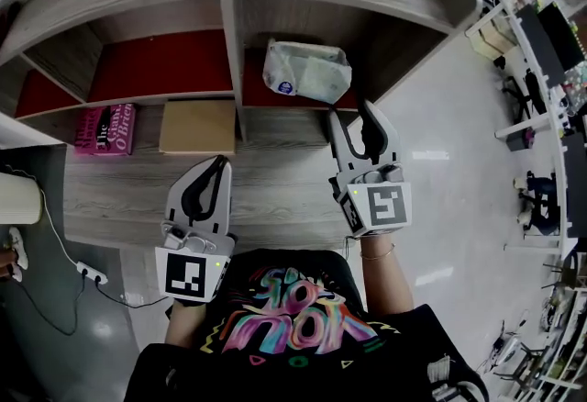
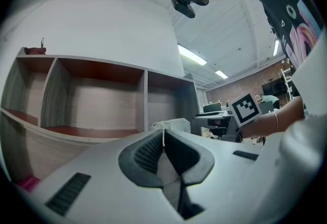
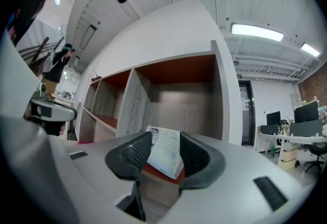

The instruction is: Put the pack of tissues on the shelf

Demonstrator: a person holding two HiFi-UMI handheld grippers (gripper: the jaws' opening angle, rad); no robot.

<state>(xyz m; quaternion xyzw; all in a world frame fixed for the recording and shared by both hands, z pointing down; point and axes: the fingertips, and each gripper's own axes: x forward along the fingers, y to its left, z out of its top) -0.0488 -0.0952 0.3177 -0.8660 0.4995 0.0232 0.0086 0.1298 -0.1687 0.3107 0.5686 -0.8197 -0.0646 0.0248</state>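
The soft, crinkled pack of tissues (image 1: 307, 70) in pale white-green plastic wrap lies flat on a red board of the grey wood-grain shelf unit (image 1: 230, 42). It sits in the right-hand compartment, just beside the upright divider, near the front edge and slightly askew.

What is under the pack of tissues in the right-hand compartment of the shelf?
The pack of tissues lies on the red shelf board, which shows beside its edges. The board directly beneath is covered by the pack, so anything flat under it cannot be seen.
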